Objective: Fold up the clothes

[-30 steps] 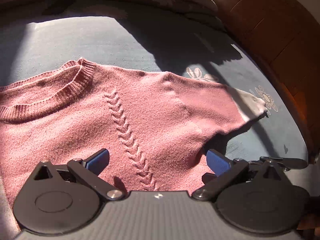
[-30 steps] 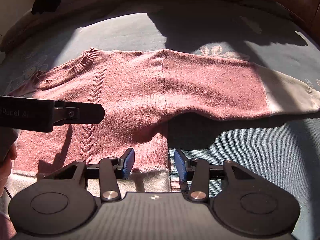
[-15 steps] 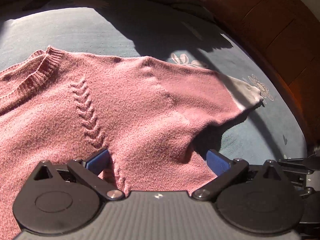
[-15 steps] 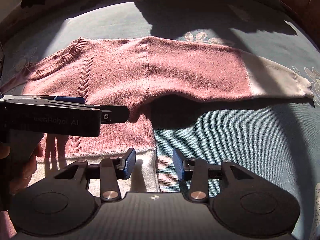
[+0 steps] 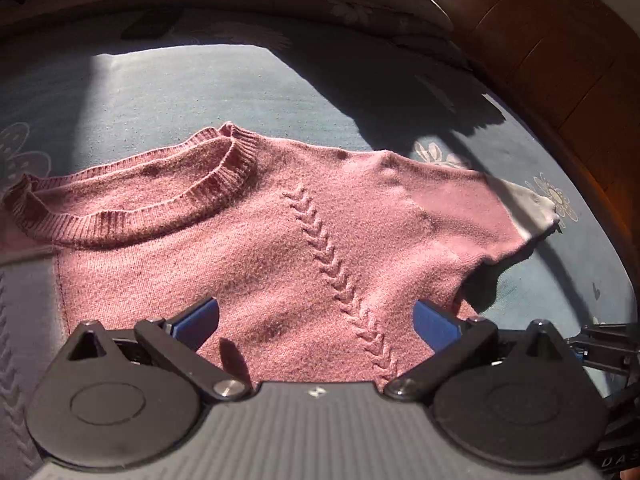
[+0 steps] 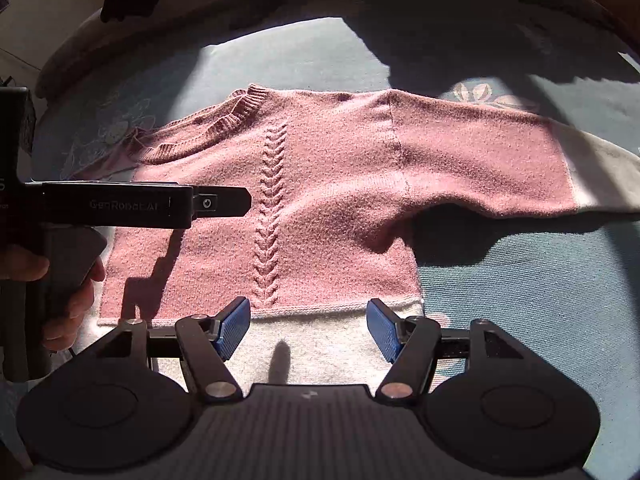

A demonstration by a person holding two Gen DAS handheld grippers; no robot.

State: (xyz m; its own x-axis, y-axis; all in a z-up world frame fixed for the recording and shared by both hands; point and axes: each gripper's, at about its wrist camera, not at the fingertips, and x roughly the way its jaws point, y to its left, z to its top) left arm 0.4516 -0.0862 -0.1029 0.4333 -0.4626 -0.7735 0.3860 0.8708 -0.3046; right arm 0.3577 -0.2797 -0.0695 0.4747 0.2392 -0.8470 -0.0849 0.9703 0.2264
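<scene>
Pink knitted sweater with white hem band and white cuff lies flat, front up, on the blue-grey flower-print bedspread. Right gripper hangs over the hem; its jaws have just been opening, now wide, nothing gripped. Left gripper over the sweater's chest, jaws wide, empty.

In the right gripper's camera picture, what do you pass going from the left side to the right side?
A person's hand → left gripper → sweater's ribbed collar → braided cable stitch → pink sleeve → white cuff.
</scene>
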